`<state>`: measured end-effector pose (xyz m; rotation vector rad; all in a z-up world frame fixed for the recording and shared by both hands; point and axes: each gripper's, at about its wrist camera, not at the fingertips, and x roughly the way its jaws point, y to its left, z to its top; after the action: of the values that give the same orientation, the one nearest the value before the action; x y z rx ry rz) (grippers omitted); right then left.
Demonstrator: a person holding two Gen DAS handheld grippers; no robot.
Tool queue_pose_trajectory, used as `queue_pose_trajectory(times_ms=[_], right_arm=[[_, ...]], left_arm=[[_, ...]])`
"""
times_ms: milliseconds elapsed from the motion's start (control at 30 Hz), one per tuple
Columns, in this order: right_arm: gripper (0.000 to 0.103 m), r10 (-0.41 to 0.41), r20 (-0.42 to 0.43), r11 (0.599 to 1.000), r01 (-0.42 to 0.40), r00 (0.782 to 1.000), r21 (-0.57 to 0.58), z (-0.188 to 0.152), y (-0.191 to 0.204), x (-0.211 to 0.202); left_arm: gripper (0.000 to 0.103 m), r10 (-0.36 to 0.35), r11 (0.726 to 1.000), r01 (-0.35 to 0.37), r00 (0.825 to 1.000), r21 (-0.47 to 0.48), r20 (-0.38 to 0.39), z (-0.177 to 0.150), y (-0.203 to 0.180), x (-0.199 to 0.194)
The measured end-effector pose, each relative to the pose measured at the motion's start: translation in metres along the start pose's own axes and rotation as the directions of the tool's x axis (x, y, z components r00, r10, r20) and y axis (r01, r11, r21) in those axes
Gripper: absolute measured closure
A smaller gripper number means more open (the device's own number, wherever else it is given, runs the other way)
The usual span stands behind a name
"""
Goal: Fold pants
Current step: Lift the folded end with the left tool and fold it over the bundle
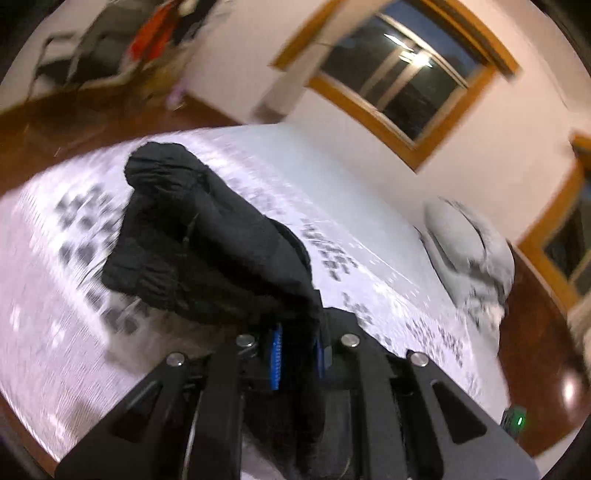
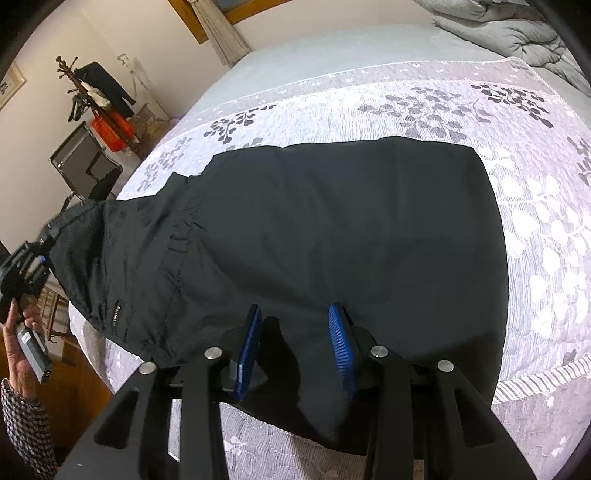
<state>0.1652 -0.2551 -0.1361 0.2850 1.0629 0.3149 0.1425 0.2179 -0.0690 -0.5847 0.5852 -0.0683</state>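
Observation:
Black pants (image 2: 332, 229) lie spread across a floral bedspread (image 2: 535, 206) on a bed. My right gripper (image 2: 295, 332) is open, its blue pads just above the near edge of the pants. My left gripper (image 1: 295, 350) is shut on the waistband end of the pants (image 1: 207, 240) and holds it lifted off the bed; the cloth drapes away from its pads. In the right wrist view the left gripper (image 2: 40, 251) shows at the far left, gripping that raised end, with the hand behind it.
A grey duvet (image 2: 517, 29) is heaped at the bed's far right corner. A white pillow (image 1: 469, 251) lies at the bed's edge. A chair (image 2: 85, 162), coat stand (image 2: 92, 88) and red bag (image 2: 112, 129) stand beside the bed. Wooden floor surrounds it.

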Motion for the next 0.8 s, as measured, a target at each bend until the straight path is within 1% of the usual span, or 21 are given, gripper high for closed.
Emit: queue_pose_trajectory(times_ms=[67, 100, 200, 233, 300, 400, 433, 467, 533, 600, 667, 733, 800], right_arm=[[0.064, 0.003, 0.000, 1.000, -0.003, 1.000, -0.001, 0.000, -0.001, 0.000], [0.064, 0.005, 0.001, 1.000, -0.005, 1.000, -0.001, 0.000, -0.001, 0.000], [0.064, 0.015, 0.000, 1.000, -0.015, 1.000, 0.007, 0.001, -0.004, -0.001], [0.064, 0.020, 0.000, 1.000, -0.020, 1.000, 0.011, 0.001, -0.005, -0.001], [0.064, 0.029, -0.001, 0.999, -0.029, 1.000, 0.018, 0.001, -0.007, -0.001], [0.064, 0.042, -0.001, 0.999, -0.042, 0.999, 0.028, 0.001, -0.009, 0.000], [0.064, 0.046, -0.001, 0.998, -0.046, 0.999, 0.032, 0.001, -0.011, 0.000], [0.064, 0.050, -0.001, 0.998, -0.050, 0.999, 0.036, 0.002, -0.011, 0.000], [0.064, 0.054, 0.001, 0.998, -0.054, 0.999, 0.040, 0.002, -0.013, -0.001], [0.064, 0.066, 0.002, 0.996, -0.066, 0.998, 0.052, 0.002, -0.015, -0.002], [0.064, 0.076, 0.004, 0.995, -0.076, 0.997, 0.064, 0.003, -0.018, -0.004], [0.063, 0.080, 0.009, 0.994, -0.080, 0.997, 0.071, 0.004, -0.020, -0.006], [0.059, 0.077, 0.020, 0.994, -0.078, 0.997, 0.073, 0.005, -0.020, -0.010]], left_arm=[[0.090, -0.022, 0.994, 0.022, 1.000, 0.107, -0.008, -0.003, -0.028, 0.003], [0.089, -0.032, 0.989, 0.034, 0.999, 0.143, -0.015, -0.005, -0.038, 0.005], [0.087, -0.077, 0.963, 0.088, 0.996, 0.257, -0.054, -0.014, -0.070, 0.011], [0.086, -0.089, 0.944, 0.110, 0.993, 0.311, -0.081, -0.020, -0.083, 0.012], [0.085, -0.110, 0.909, 0.152, 0.986, 0.388, -0.129, -0.033, -0.106, 0.016], [0.084, -0.118, 0.847, 0.217, 0.967, 0.485, -0.225, -0.058, -0.134, 0.026], [0.084, -0.115, 0.820, 0.243, 0.957, 0.518, -0.266, -0.069, -0.143, 0.032], [0.083, -0.110, 0.801, 0.264, 0.947, 0.537, -0.301, -0.078, -0.149, 0.037], [0.083, -0.093, 0.771, 0.292, 0.931, 0.566, -0.353, -0.095, -0.154, 0.050], [0.083, -0.086, 0.757, 0.320, 0.913, 0.570, -0.398, -0.107, -0.158, 0.059], [0.084, -0.081, 0.758, 0.342, 0.894, 0.555, -0.440, -0.117, -0.156, 0.071], [0.084, -0.071, 0.756, 0.346, 0.887, 0.556, -0.456, -0.125, -0.154, 0.077], [0.084, -0.068, 0.755, 0.346, 0.886, 0.557, -0.459, -0.128, -0.151, 0.082]])
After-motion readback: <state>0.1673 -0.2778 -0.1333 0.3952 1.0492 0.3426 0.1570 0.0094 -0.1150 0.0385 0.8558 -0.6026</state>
